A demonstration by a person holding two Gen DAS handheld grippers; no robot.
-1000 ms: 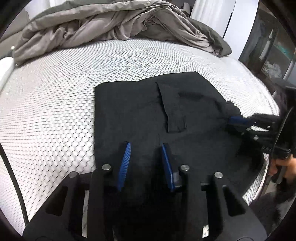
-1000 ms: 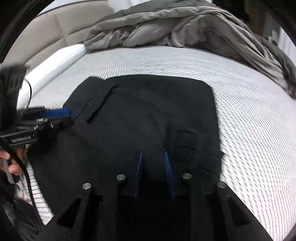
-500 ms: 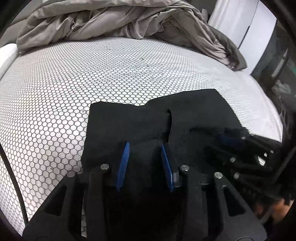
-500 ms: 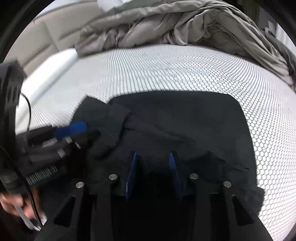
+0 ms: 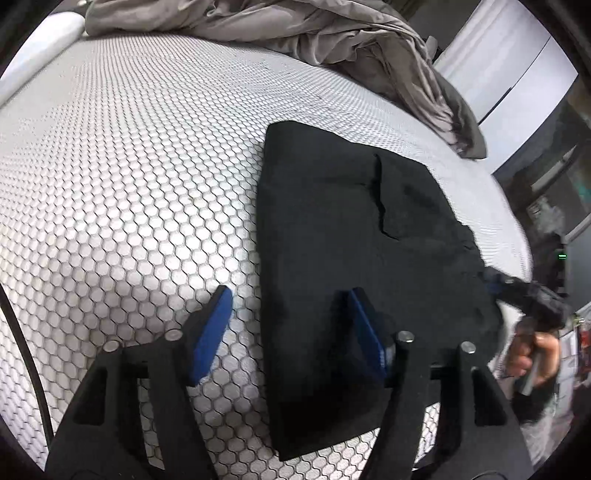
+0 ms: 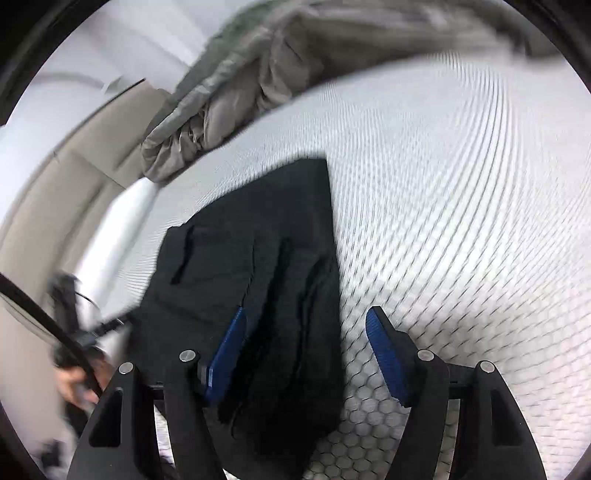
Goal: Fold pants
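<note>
The black pants (image 5: 354,236) lie folded on the honeycomb-patterned bed (image 5: 122,192), with the left gripper (image 5: 291,325) and right gripper (image 6: 306,354) both over their near edge, fingers opening and gripping nothing.

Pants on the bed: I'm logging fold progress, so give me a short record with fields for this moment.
garment: black pants, folded into a compact stack
surface: honeycomb-patterned mattress
left gripper: jaws opening, straddling the stack's edge, not pinching it
right gripper: jaws opening, straddling the opposite edge, not pinching
background: rumpled grey duvet at the far side
view quality: right wrist view motion-blurred
</note>
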